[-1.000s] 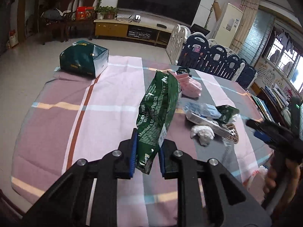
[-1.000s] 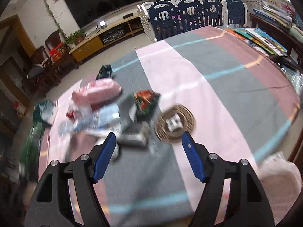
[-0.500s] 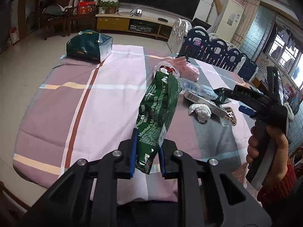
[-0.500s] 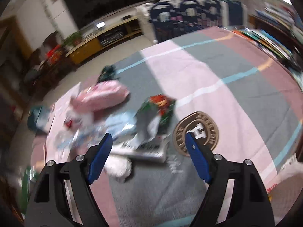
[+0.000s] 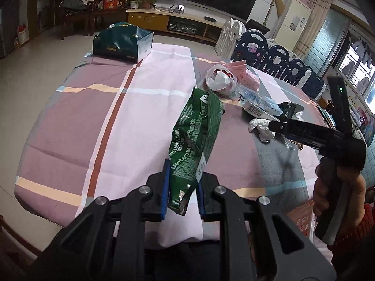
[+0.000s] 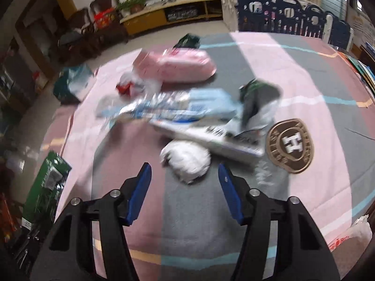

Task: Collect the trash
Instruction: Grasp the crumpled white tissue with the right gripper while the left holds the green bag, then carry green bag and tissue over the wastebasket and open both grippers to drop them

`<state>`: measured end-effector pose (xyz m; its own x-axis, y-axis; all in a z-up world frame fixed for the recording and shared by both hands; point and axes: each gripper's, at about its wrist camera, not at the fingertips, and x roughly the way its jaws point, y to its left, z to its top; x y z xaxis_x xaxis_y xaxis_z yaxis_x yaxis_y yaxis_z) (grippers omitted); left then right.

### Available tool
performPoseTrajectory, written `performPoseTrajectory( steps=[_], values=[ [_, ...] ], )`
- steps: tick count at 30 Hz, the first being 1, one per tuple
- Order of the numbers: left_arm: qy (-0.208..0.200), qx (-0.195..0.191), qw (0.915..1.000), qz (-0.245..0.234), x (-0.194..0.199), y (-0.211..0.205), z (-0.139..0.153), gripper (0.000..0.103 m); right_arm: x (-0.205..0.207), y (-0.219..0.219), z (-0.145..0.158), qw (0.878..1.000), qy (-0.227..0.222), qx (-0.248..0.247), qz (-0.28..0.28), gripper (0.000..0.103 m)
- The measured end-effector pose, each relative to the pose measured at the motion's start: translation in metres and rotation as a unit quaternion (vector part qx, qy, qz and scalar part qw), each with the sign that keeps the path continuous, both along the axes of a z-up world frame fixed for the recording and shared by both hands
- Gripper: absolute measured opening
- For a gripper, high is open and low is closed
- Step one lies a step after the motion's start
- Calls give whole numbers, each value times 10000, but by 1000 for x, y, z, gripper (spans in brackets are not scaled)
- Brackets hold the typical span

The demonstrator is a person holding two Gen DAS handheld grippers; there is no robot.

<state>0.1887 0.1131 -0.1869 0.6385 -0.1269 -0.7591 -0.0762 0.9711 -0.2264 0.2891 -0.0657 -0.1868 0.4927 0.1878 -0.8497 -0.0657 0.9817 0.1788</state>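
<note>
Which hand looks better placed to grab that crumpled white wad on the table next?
Right, probably. The right tool is open and empty, aimed at the white wad just ahead, having just narrowed. The left tool is already clamped on the green wafer bag.

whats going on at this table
A person is clearing trash with two handheld grippers. The left gripper is clamped on a green foil wafer bag. The right gripper, its jaws open and just been closing, points at a crumpled white paper wad on the striped tablecloth, not gripping it.
</note>
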Motion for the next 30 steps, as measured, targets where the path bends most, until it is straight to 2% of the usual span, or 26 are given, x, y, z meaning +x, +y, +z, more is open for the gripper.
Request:
performPoseTrajectory(
  steps=[2,5,6,7,8,10,13,19,24,30],
  values=[
    [-58,15,10000,-40,-1,-1,2,20,5,8,-11,9995,89,-240,-170,60],
    [-91,42,9999,-77,-3,0,3,20,16,11,-26,9987,274,-201,-388,60],
    [-77,36,9999,-72,-4,1,2,20,17,13,-30,9985,311,-219,-402,53],
    [-68,31,10000,-65,-4,1,2,20,17,15,-31,9985,279,-268,-393,31],
    [-73,29,10000,-60,-4,2,2,20,17,16,-30,9986,253,-312,-343,23],
    [-123,40,9999,-62,-6,1,5,20,10,16,-28,9993,257,-93,-268,21],
    [-163,45,9998,-57,-10,-1,11,20,-11,13,-10,9998,-26,-119,-173,20],
    [-331,116,9994,-61,-26,-10,35,20,-61,-6,22,9994,-286,91,-150,20],
    [-543,402,9977,-58,-42,-27,64,20,-100,-21,47,9982,-513,187,-263,20],
    [-797,584,9950,-166,-62,-46,96,20,-142,-34,83,9944,-1016,-64,-301,20]
  ],
)
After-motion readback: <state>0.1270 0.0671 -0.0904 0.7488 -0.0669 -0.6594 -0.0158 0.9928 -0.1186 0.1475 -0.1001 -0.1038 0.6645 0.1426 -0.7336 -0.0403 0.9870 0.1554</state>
